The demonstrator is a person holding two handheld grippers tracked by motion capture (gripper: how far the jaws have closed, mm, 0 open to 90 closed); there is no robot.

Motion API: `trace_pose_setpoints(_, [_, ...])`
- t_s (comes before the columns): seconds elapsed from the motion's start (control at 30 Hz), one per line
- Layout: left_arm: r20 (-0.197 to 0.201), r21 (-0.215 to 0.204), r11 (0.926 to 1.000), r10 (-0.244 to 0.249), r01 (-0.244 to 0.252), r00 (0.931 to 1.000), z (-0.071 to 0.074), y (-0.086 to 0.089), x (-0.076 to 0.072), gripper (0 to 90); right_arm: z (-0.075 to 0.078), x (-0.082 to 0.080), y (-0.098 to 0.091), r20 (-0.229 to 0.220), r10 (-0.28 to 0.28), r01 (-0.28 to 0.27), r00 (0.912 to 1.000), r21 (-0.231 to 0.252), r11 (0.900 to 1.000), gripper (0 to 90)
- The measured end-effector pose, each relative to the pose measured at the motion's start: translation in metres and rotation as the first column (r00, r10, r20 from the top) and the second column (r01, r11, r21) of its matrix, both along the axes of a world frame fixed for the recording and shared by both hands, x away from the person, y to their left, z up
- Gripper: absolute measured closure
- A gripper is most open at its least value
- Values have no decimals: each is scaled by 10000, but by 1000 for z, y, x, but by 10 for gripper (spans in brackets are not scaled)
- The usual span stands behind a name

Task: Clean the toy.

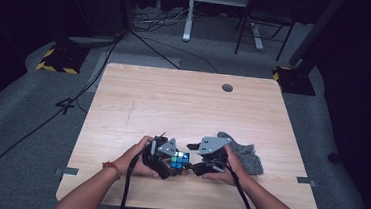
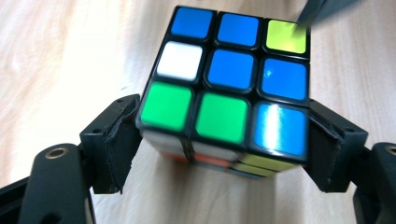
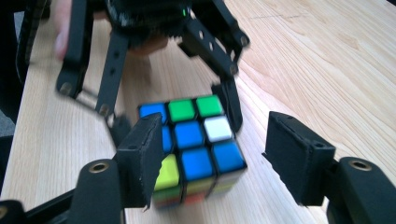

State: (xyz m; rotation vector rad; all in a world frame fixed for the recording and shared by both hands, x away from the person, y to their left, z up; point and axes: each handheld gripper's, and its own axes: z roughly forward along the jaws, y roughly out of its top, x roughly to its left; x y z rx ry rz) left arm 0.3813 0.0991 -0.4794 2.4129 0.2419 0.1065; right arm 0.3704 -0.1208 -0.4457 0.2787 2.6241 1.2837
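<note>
From above we see the cube (image 1: 180,160) on the table (image 1: 173,103) near its front edge, between the left gripper (image 1: 165,159) and the right gripper (image 1: 200,161), with a grey cloth (image 1: 247,157) just behind our right hand (image 1: 228,167). The left gripper view shows more: its jaws flank the cube's (image 2: 231,91) lower layer, one pad (image 2: 119,144) slightly clear, so a partly open, loose fit. In the right gripper view its jaws stand wide, one pad (image 3: 140,158) covering the cube's (image 3: 194,142) edge, the other apart, holding nothing.

High view: fixed above near edge of bench (image 1: 139,96), facing forward and down, far off. Left gripper view: close, along own jaws toward cube (image 2: 233,79). Right gripper view: close, from opposite side, facing left tool (image 3: 170,105). Shared by all: cube, bench top.
</note>
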Motion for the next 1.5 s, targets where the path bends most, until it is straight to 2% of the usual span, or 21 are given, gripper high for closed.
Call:
trace_pose_setpoints(0.13, [104, -111, 9982, 588, -587, 9982, 2, 13, 6, 205, 6, -2, -24, 92, -343, 342, 9994, 59, 9994, 364])
trace_pose_setpoints(0.23, [123, -132, 9928, 1190, -1189, 9928, 2, 21, 12, 191, 10, 0, -46, 112, -739, 738, 9972, 129, 9972, 363])
trace_pose_setpoints(0.37, [131, -134, 9794, 2016, -2014, 9794, 1, 31, 18, 198, 9, 3, -81, 110, -1478, 1478, 9890, 10, 9890, 362])
trace_pose_setpoints(0.4, [275, -44, 9722, 2342, -2342, 9718, 0, 33, 20, 199, 8, 4, -87, 114, -1595, 1595, 9871, -15, 9872, 362])
trace_pose_setpoints(0.5, [330, -114, 9605, 2782, -2779, 9600, -1, 38, 22, 225, 4, 7, -109, 119, -2157, 2158, 9764, -135, 9763, 362])
trace_pose_setpoints(0.53, [186, -255, 9610, 2760, -2755, 9610, -2, 38, 22, 223, 3, 7, -116, 152, -2302, 2305, 9730, -191, 9729, 362])
trace_pose_setpoints(0.57, [-96, -385, 9676, 2493, -2495, 9684, -3, 38, 21, 208, 3, 8, -120, 147, -2405, 2408, 9705, -192, 9704, 362])
trace_pose_setpoints(0.63, [-132, -350, 9791, 1998, -2002, 9797, -3, 36, 18, 196, 2, 9, -131, 202, -2686, 2689, 9630, -141, 9631, 361])
trace_pose_setpoints(0.7, [-267, -435, 9848, 1671, -1681, 9856, -3, 32, 14, 185, 1, 10, -140, 237, -2913, 2917, 9563, -141, 9564, 359])
trace_pose_setpoints(0.8, [-337, -379, 9890, 1416, -1429, 9893, -6, 24, 8, 159, -4, 15, -151, 121, -3244, 3245, 9459, -159, 9457, 356])
trace_pose_setpoints(0.9, [-472, -326, 9888, 1438, -1454, 9885, -8, 16, 3, 159, -14, 20, -155, 98, -3399, 3398, 9404, -626, 9384, 357])
trace_pose_setpoints(0.97, [-537, -287, 9879, 1505, -1522, 9871, -10, 11, 2, 157, -22, 24, -155, -309, -3363, 3330, 9413, -804, 9395, 376])
trace_pose_setpoints(1.07, [-471, -439, 9828, 1776, -1796, 9830, -12, 4, 4, 154, -30, 27, -151, -496, -3224, 3155, 9453, -1116, 9423, 393])
trace_pose_setpoints(1.13, [-469, -518, 9803, 1881, -1905, 9810, -13, 2, 8, 156, -34, 28, -148, -614, -3054, 2969, 9502, -1179, 9476, 462])
trace_pose_setpoints(1.2, [-489, -682, 9768, 2000, -2030, 9786, -13, -1, 10, 167, -36, 27, -145, -602, -2974, 2874, 9528, -1359, 9481, 506])
trace_pose_setpoints(1.23, [-480, -700, 9762, 2023, -2053, 9781, -14, -2, 11, 165, -38, 27, -143, -638, -2880, 2774, 9555, -1376, 9509, 532])
trace_pose_setpoints(1.33, [-132, -511, 9794, 1951, -1955, 9807, -15, -7, 13, 169, -39, 27, -143, -789, -2806, 2684, 9566, -1365, 9536, 593])
trace_pose_setpoints(1.43, [-246, -557, 9810, 1849, -1860, 9825, -16, -9, 17, 170, -42, 29, -145, -1084, -2746, 2615, 9554, -1209, 9576, 629])
trace_pose_setpoints(1.5, [-129, -542, 9828, 1762, -1766, 9843, -16, -11, 18, 159, -42, 29, -146, -1160, -2700, 2564, 9559, -1197, 9591, 637])
